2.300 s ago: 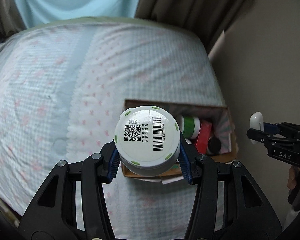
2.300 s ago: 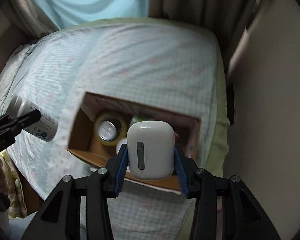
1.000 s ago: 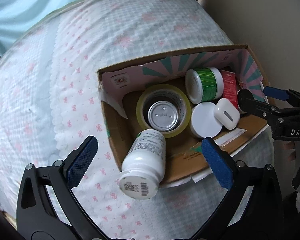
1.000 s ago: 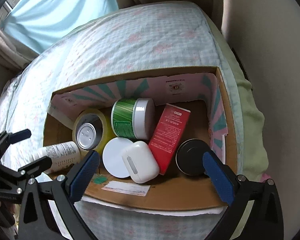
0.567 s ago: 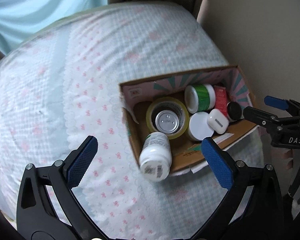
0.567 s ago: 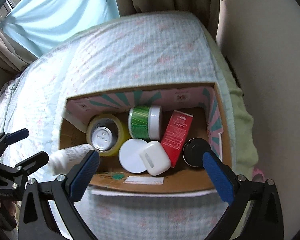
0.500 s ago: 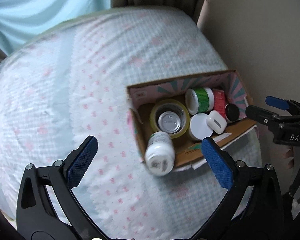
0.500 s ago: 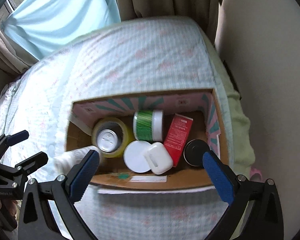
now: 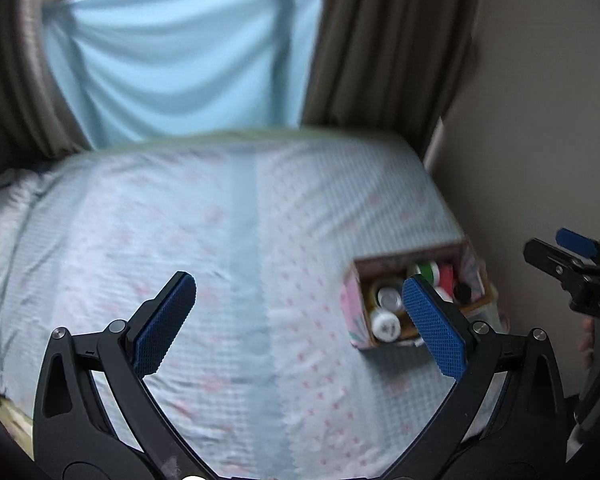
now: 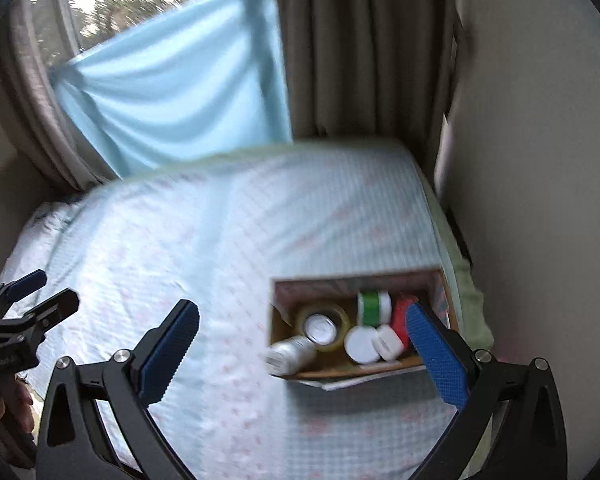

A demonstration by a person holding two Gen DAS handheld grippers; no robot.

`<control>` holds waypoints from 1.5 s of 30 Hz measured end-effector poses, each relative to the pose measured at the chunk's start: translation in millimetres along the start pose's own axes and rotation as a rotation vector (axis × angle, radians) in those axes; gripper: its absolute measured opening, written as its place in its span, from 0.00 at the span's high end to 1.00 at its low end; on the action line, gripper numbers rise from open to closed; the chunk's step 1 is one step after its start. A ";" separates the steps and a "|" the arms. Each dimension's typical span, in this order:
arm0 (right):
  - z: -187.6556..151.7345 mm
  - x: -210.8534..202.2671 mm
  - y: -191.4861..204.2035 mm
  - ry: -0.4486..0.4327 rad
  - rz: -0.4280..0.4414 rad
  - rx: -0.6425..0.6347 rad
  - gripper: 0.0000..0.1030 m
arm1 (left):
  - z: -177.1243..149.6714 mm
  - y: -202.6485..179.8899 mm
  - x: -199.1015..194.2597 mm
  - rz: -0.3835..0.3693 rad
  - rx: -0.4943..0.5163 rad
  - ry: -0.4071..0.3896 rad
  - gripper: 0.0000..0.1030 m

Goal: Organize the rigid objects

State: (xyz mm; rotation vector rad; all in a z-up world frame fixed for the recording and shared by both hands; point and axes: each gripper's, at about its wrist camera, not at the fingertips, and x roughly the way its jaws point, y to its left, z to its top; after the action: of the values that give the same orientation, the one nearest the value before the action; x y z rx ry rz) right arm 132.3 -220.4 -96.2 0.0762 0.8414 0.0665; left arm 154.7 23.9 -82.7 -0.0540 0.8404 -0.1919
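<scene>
The bed [image 10: 260, 220] carries the cardboard box [image 10: 440, 280] near the wall; inside lie a tape roll [image 10: 340, 314] and white bottle [image 10: 292, 354] (blurred). Left tool [image 9: 300, 308] and right tool [image 10: 300, 336] gape wide, empty.

Assorted containers [image 10: 364, 346] inside cardboard box [image 10: 444, 280]

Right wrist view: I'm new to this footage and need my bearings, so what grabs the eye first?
The open cardboard box at the bed's right edge, packed with a green jar, a yellow tape roll, a red carton and a white bottle lying on its side. Around it spreads the pale blue checked bedsheet. Both the left gripper and right gripper are open and hold nothing.
</scene>
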 end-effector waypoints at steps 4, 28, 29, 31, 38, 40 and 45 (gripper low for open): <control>8.6 -49.9 36.7 -0.120 -0.004 -0.057 0.00 | 5.6 15.5 -61.1 0.025 -0.004 -0.135 0.00; -7.9 -97.1 68.4 -0.286 -0.082 -0.080 0.00 | -15.5 19.2 -126.6 0.108 0.002 -0.331 0.00; -8.1 -96.8 68.2 -0.286 -0.079 -0.080 0.00 | -15.7 19.2 -127.0 0.108 0.003 -0.332 0.00; -8.4 -97.0 68.4 -0.287 -0.081 -0.079 0.00 | -16.0 18.7 -127.2 0.109 0.003 -0.332 0.00; -11.0 -99.6 70.4 -0.286 -0.079 -0.078 0.00 | -17.8 19.1 -128.3 0.109 0.001 -0.333 0.00; -12.3 -100.6 70.6 -0.286 -0.078 -0.078 0.00 | -18.2 18.4 -129.1 0.111 0.003 -0.335 0.00; -12.2 -100.6 70.1 -0.287 -0.078 -0.079 0.00 | -19.8 17.3 -130.5 0.111 0.005 -0.337 0.00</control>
State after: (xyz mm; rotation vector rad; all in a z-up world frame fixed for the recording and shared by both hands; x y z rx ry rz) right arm 54.3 -159.1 -23.1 -0.0214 0.5537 0.0144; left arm 57.6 66.3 -2.2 -0.0337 0.5050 -0.0763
